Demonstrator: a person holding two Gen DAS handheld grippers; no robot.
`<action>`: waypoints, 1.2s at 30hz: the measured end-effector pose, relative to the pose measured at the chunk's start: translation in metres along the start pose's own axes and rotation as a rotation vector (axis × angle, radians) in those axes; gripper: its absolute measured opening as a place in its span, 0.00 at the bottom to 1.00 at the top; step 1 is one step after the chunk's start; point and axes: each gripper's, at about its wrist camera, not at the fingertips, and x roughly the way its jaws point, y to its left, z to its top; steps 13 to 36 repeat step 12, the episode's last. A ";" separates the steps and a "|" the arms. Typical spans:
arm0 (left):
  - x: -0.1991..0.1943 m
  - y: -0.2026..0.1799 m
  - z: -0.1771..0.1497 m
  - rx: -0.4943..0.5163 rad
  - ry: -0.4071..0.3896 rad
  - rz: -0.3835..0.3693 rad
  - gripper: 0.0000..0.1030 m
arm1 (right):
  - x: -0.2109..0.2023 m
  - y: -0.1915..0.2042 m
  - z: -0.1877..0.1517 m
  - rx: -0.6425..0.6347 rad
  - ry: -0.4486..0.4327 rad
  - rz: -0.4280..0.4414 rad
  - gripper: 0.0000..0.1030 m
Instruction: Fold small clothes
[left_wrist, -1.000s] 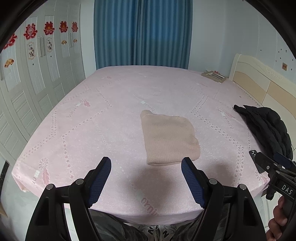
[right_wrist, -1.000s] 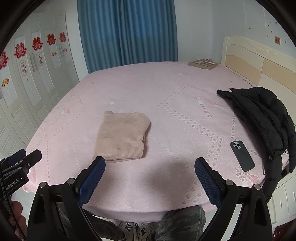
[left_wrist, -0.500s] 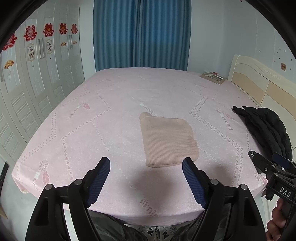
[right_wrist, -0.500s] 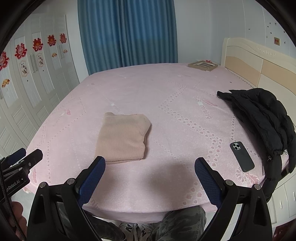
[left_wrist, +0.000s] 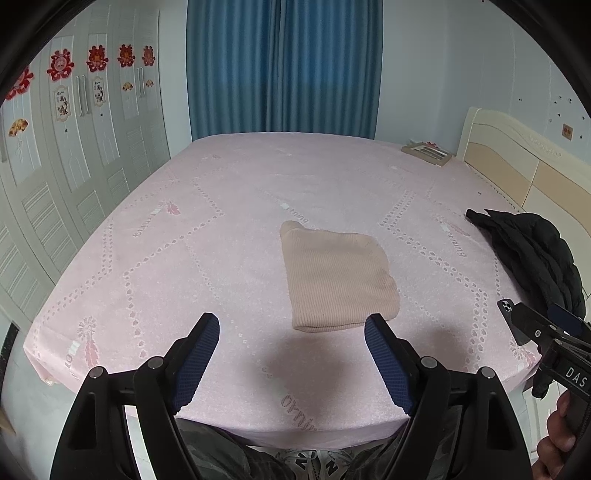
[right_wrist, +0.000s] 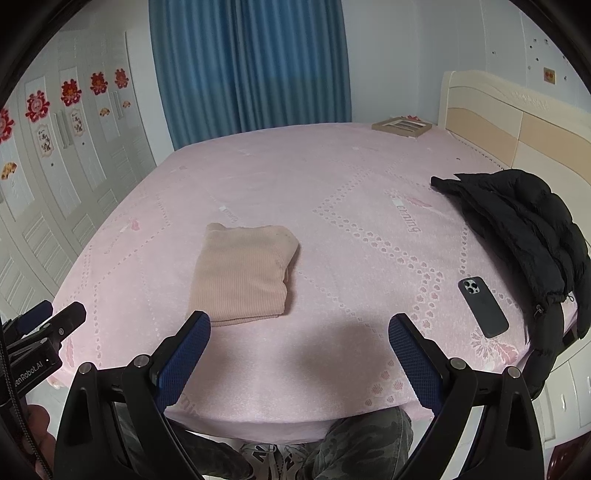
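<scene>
A beige ribbed garment (left_wrist: 338, 277) (right_wrist: 243, 275) lies folded into a neat square on the pink bed (left_wrist: 229, 229) (right_wrist: 362, 177). My left gripper (left_wrist: 291, 325) hovers over the bed's near edge, open and empty, its right blue pad just short of the garment's near corner. Held over the near edge further right, my right gripper (right_wrist: 299, 325) is open wide with nothing between its pads; the garment sits beyond its left finger. Each gripper shows at the edge of the other's view.
A black puffy jacket (right_wrist: 517, 221) (left_wrist: 532, 251) lies at the bed's right side, with a dark phone (right_wrist: 482, 306) beside it. A flat box (right_wrist: 402, 125) rests at the far corner by the headboard (right_wrist: 517, 122). Wardrobe doors stand left; the person's legs and shoes show below.
Both views have drifted back slightly, so the garment sits a touch farther from the fingers. The garment has not moved and both grippers stay open.
</scene>
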 end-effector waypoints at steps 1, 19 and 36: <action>-0.001 0.000 0.000 0.000 -0.001 0.000 0.78 | 0.001 -0.001 0.000 0.002 0.001 0.001 0.93; 0.007 -0.002 0.000 -0.002 0.000 0.007 0.79 | 0.004 -0.002 0.000 0.008 -0.002 -0.003 0.93; 0.007 -0.002 0.000 -0.002 0.000 0.007 0.79 | 0.004 -0.002 0.000 0.008 -0.002 -0.003 0.93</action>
